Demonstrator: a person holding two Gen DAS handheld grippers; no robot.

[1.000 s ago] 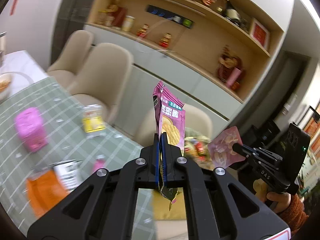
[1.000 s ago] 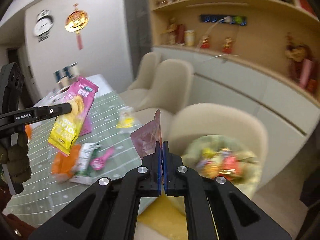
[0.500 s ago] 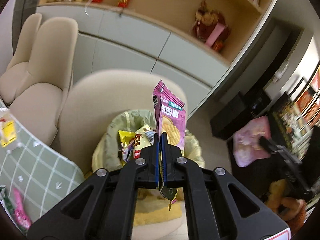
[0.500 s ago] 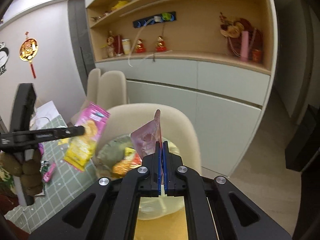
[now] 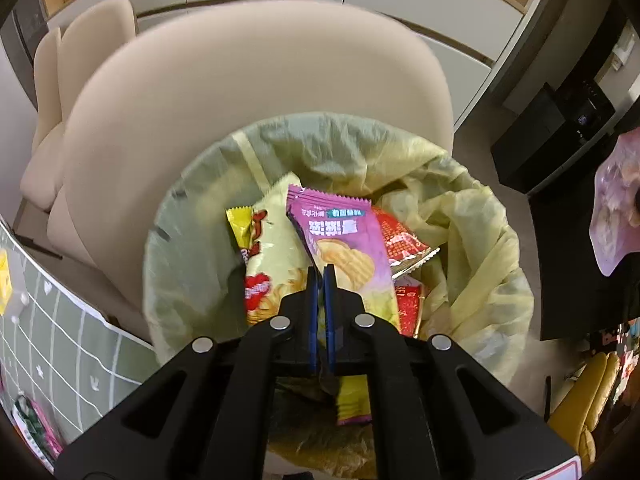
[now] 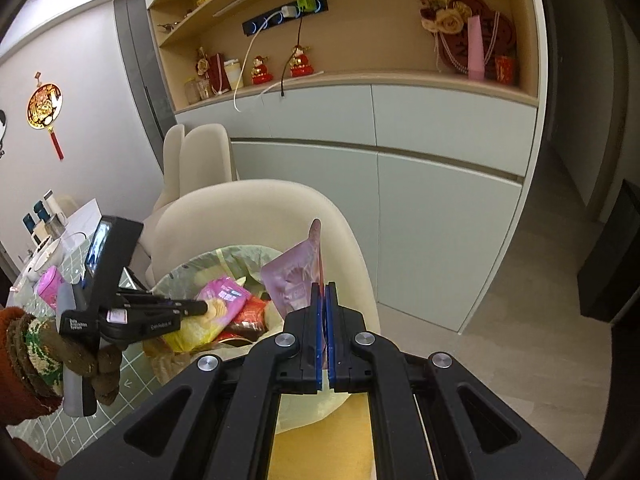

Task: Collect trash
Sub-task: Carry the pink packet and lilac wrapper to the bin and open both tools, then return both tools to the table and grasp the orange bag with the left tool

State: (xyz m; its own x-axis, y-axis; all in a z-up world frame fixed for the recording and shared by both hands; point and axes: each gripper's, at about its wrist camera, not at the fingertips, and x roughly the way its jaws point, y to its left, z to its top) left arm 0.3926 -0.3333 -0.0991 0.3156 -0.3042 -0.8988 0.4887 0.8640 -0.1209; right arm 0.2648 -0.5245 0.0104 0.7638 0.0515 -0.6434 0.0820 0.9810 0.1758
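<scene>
Both tools have swung away from the tabletop (image 5: 48, 344) since the earlier frames and now sit over the bin; the left view has tipped from the shelves down into the liner.

Left to right, right wrist view: gloved left hand (image 6: 80, 356) grips the left tool (image 6: 202, 307), tip over the bin. Its jaws are clamped on the purple chip packet (image 6: 218, 300), which hangs above the wrappers in the bin.

Left wrist view: purple chip packet (image 5: 344, 248) has a crimped top edge, a teal label strip, and a ridged-chip picture; its lower end is yellow. Left tool (image 5: 320, 276) pinches it about mid-length.

Bin (image 5: 180, 264) carries a pale yellow-green liner, crumpled at the rim. Inside: a cream snack bag (image 5: 276, 256), a yellow wrapper (image 5: 240, 228), red wrappers (image 5: 400, 240).

Right tool (image 6: 323, 294) is closed on a pink pouch (image 6: 296, 276), held edge-up beside the bin's right rim. The pouch is matte pink with faint print; the print is too blurred to read.

Beige chair (image 6: 256, 216) stands behind the bin.
</scene>
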